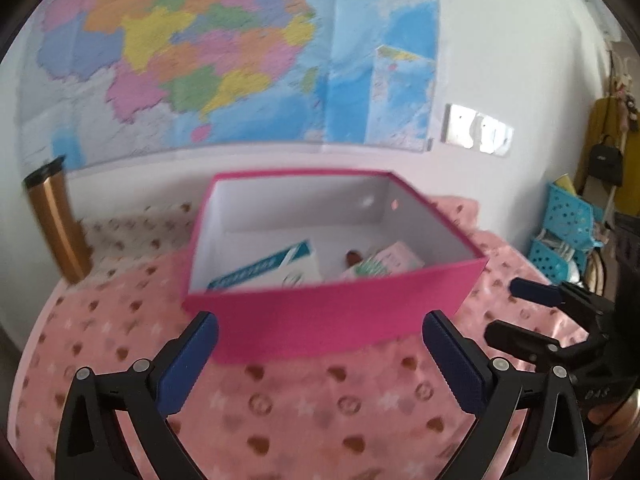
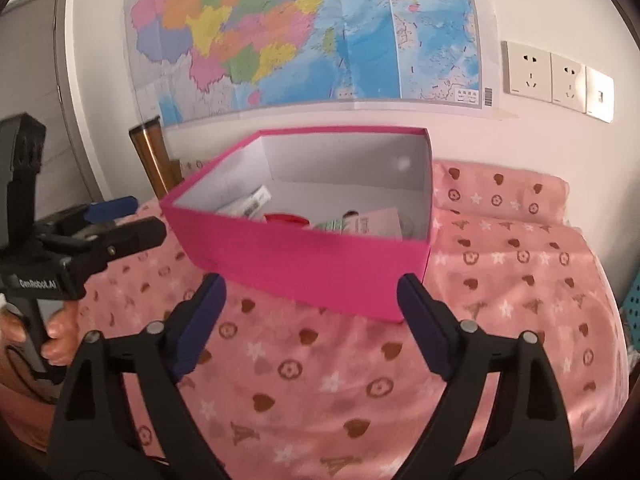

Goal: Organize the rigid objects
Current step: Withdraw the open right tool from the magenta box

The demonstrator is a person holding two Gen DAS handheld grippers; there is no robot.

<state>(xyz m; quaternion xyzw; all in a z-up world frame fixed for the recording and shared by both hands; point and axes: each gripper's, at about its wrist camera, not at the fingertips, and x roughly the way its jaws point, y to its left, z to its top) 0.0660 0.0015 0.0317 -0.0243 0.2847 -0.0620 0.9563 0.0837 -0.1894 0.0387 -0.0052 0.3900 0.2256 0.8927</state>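
An open pink box [image 1: 320,312] with a white inside stands on a pink patterned cloth [image 1: 320,412]. It also shows in the right wrist view [image 2: 304,268]. Inside lie a teal and white carton [image 1: 276,268], a pink and green carton [image 1: 384,264] and a small brown thing [image 1: 354,257]. The right wrist view shows a red item [image 2: 286,219] in the box too. My left gripper [image 1: 320,356] is open and empty, just in front of the box. My right gripper [image 2: 312,320] is open and empty, at the box's near corner.
A gold flask [image 1: 60,232] stands at the back left by the wall. A map [image 1: 240,52] and wall sockets [image 2: 560,76] hang behind. Blue baskets [image 1: 568,232] stand at the right. The right gripper shows at the right edge of the left wrist view [image 1: 560,312].
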